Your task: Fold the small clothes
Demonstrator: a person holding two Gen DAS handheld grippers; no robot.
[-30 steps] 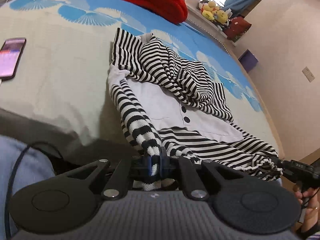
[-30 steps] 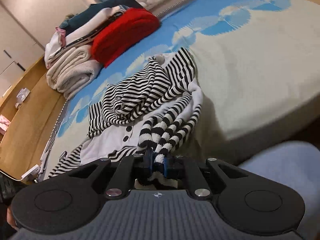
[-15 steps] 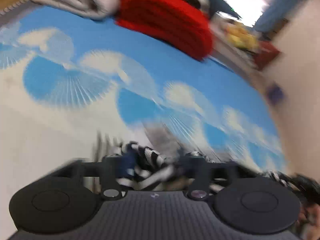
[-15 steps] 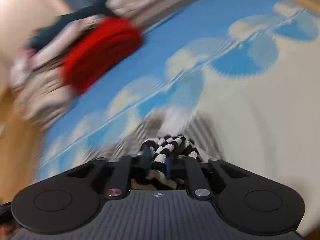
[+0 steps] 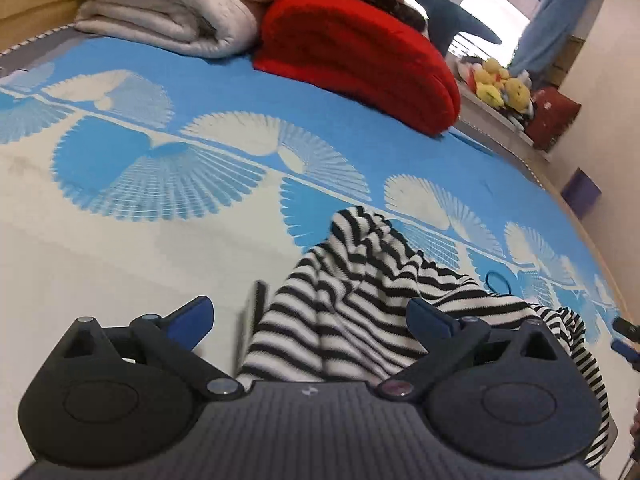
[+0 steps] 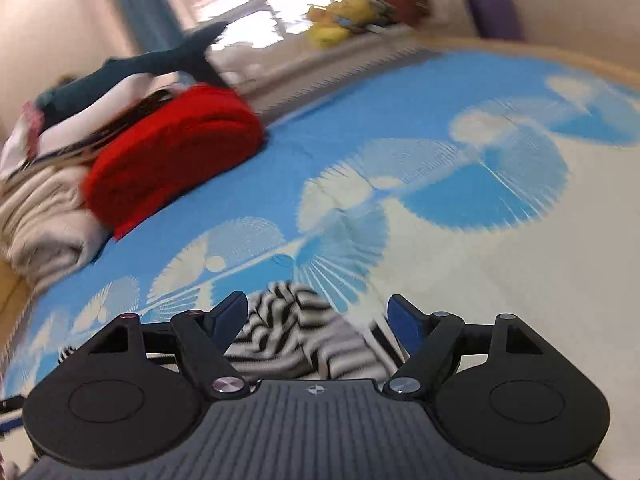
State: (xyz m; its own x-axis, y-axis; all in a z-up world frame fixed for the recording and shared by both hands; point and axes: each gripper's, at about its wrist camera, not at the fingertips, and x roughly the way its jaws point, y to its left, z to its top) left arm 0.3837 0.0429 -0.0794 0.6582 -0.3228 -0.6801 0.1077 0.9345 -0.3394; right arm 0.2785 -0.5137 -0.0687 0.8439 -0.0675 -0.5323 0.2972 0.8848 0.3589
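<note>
Since both claws opened, striped garment (image 5: pixel 352 308) lies released.

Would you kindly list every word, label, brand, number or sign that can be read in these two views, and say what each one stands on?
No words, numbers or brand names are legible in either view.
A small round emblem without letters sits on the left gripper body.
The same sort of emblem sits on the right gripper body.
The striped garment, bed cover and red blanket show no text.
</note>
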